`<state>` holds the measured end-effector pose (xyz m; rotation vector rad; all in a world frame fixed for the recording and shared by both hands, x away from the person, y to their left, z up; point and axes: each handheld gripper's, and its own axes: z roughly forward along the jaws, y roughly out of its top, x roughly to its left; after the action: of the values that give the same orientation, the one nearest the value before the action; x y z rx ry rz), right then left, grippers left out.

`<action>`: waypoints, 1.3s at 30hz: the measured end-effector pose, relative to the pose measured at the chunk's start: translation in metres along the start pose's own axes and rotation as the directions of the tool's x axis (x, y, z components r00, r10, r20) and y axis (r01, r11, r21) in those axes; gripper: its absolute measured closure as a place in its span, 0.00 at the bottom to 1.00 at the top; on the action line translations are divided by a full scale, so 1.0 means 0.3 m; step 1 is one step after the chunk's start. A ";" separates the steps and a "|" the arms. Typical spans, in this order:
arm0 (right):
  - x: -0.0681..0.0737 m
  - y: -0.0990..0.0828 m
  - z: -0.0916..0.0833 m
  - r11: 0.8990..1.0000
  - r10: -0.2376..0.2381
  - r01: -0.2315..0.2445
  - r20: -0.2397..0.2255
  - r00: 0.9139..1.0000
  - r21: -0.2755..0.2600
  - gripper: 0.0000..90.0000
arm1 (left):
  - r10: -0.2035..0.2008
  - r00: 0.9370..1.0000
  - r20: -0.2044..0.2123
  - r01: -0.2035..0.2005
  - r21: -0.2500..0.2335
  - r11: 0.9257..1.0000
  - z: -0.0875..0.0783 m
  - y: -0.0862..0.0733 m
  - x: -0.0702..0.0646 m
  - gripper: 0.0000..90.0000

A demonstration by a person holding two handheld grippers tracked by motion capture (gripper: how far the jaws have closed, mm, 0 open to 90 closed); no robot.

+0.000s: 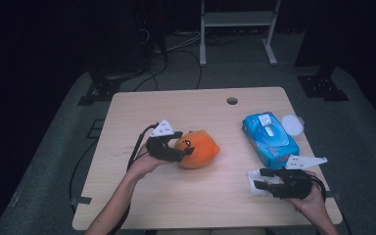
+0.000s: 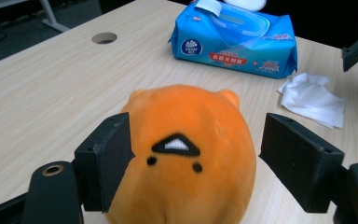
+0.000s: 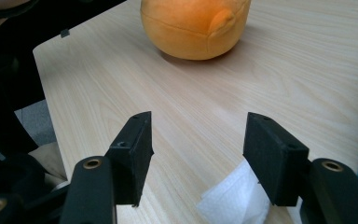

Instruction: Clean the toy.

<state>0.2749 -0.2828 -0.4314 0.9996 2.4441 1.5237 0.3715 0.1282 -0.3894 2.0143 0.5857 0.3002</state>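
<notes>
**Orange plush between my left tool's jaws, tissue under my right**

Near the middle of the table [image 1: 176, 196] lay the orange plush toy [image 1: 198, 148], its small black-and-white face marking turned toward my left tool [image 1: 183, 144]. From the left gripper view the plush toy [image 2: 186, 154] sat between the two black jaws; the left jaw stood right against its side, while a clear gap showed between the right jaw and the plush, so the tool was released rather than clamped on it. My left hand [image 1: 144, 164] held that tool just beside the toy, on its left in the high view.

Toward the right front corner of the table, my right tool [image 1: 260, 182] rested low with its jaws spread apart and nothing pinched between them. A crumpled white tissue [image 3: 235, 198] lay on the wood right below those jaws, close to the right one; whether it touched the pad I could not tell. Behind my right tool lay the blue wet-wipe pack [image 1: 270, 138] with its lid flipped open, and a round white lid [image 1: 292, 124] sat just beside the pack's far right corner. A round cable hole [image 1: 232, 101] showed near the table's far edge.
</notes>
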 end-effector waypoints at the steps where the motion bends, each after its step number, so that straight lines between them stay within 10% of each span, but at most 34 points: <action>1: -0.001 -0.001 0.001 1.000 -0.001 0.001 0.002 1.000 0.001 0.45 | 0.001 1.000 0.002 -0.001 0.000 1.000 -0.007 -0.006 -0.001 0.26; 39: -0.011 -0.009 0.041 0.999 0.021 -0.021 0.005 1.000 0.040 0.44 | -0.097 0.994 -0.045 0.098 0.028 0.995 -0.163 -0.278 0.022 0.21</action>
<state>0.2810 -0.2760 -0.4405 1.0378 2.4783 1.4823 0.3324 0.2023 -0.4381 2.0048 0.7175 0.2785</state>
